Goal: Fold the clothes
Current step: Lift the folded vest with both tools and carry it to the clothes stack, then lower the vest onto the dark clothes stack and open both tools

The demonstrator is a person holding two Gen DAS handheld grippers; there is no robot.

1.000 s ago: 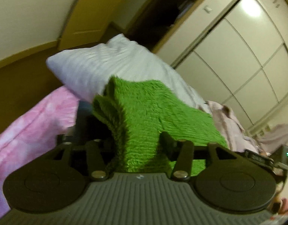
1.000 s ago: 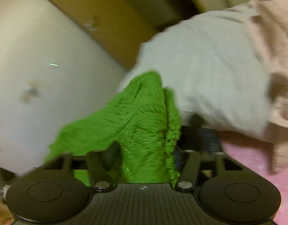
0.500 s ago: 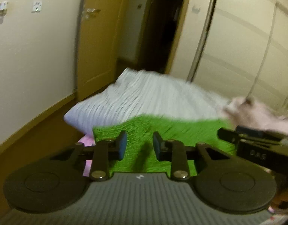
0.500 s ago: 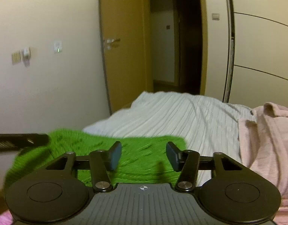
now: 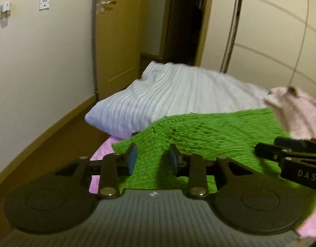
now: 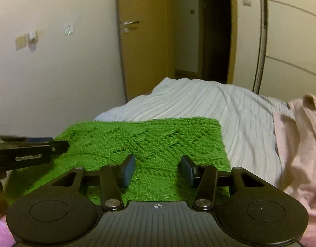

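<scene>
A fuzzy green cloth (image 5: 209,131) (image 6: 147,138) lies spread flat on the bed, its far edge resting against a white striped pillow (image 5: 168,94). My left gripper (image 5: 151,158) hovers over the cloth's near left part, jaws apart, nothing between the pads. My right gripper (image 6: 158,166) hangs over the near right part, its jaws standing wider and also empty. Each gripper shows in the other's view: the right gripper (image 5: 267,148) reaches in from the right edge, the left gripper (image 6: 55,144) from the left edge.
A pale pink garment (image 6: 302,144) (image 5: 297,111) lies heaped to the right of the green cloth. Pink bedding (image 5: 100,154) shows under the cloth's left edge. Beyond the bed are a wooden door (image 6: 145,41), a dark doorway and wardrobe doors (image 5: 271,41).
A second ago both grippers held the bunched green cloth up in the air. It now lies flat on the bed, both grippers have let go, and both have rolled to level.
</scene>
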